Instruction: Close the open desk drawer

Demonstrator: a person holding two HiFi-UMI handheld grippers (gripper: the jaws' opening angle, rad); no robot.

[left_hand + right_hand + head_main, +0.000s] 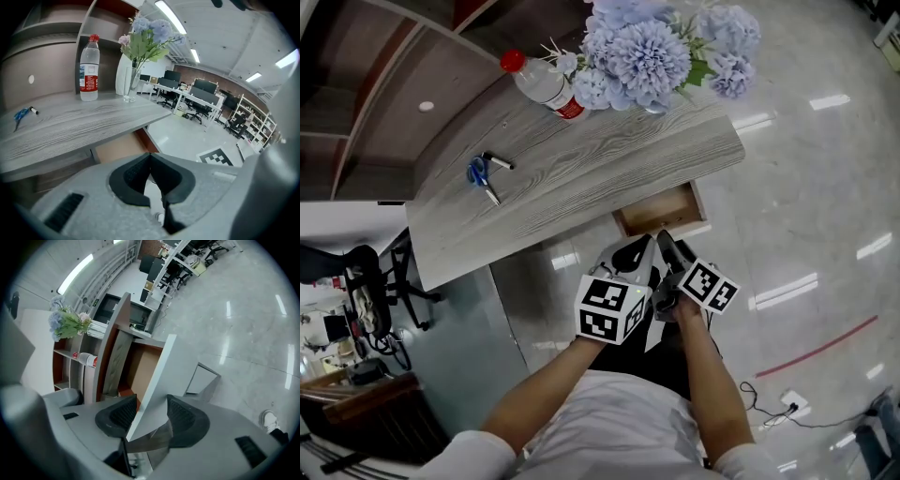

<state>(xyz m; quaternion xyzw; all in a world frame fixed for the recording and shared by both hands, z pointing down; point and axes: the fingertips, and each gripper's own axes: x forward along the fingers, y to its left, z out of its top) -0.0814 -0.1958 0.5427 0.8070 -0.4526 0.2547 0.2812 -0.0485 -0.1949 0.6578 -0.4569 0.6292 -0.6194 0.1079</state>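
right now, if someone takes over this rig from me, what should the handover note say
Left gripper: jaws shut, nothing in them, held in front of the desk beside the right one.
Right gripper: jaws open, straddling the drawer front; it does not look clamped on it.
Drawer: pulled out from under the desk's edge on the person's side, looks empty.
Done: right gripper is lined up on the drawer front.
Left: push the drawer in until its front sits flush, then draw the gripper back.
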